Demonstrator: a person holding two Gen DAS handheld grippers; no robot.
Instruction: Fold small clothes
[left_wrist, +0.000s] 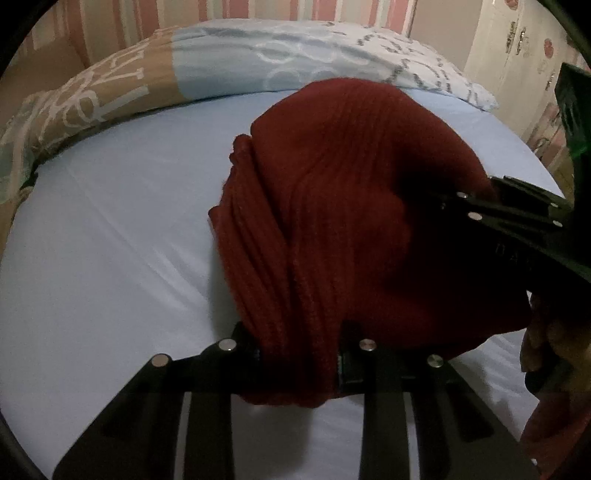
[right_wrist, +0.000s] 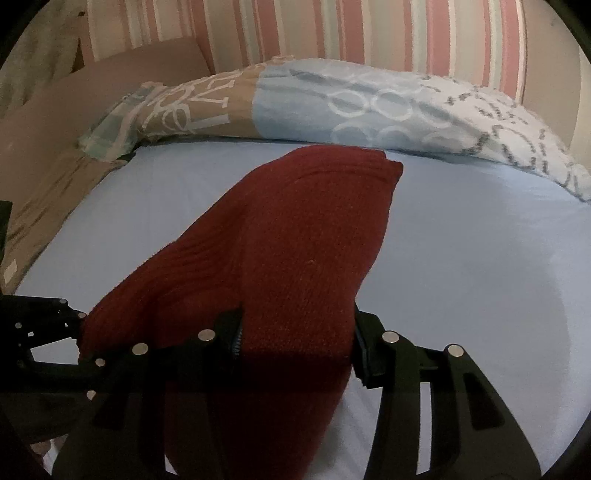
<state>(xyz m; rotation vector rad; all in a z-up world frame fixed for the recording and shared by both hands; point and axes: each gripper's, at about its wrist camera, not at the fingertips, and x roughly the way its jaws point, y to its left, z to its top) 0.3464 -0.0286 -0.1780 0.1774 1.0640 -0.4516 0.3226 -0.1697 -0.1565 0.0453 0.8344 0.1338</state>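
A dark red ribbed knit garment (left_wrist: 332, 192) hangs lifted over the light blue bed sheet (left_wrist: 110, 229). My left gripper (left_wrist: 299, 354) is shut on a bunched edge of it, cloth filling the space between both pads. The right gripper (left_wrist: 476, 206) comes in from the right edge of the left wrist view, clamped on the garment's other side. In the right wrist view, my right gripper (right_wrist: 295, 343) is shut on the red garment (right_wrist: 295, 229), which stretches away toward the far folded end. The left gripper (right_wrist: 70, 325) shows at the left edge there, holding the same cloth.
A rolled patterned duvet (right_wrist: 295, 107) in tan, light blue and white lies along the far side of the bed. Behind it is a pink striped wall (right_wrist: 332, 33). A tan pillow (right_wrist: 48, 155) sits at the left. A white wardrobe (left_wrist: 524, 59) stands at the right.
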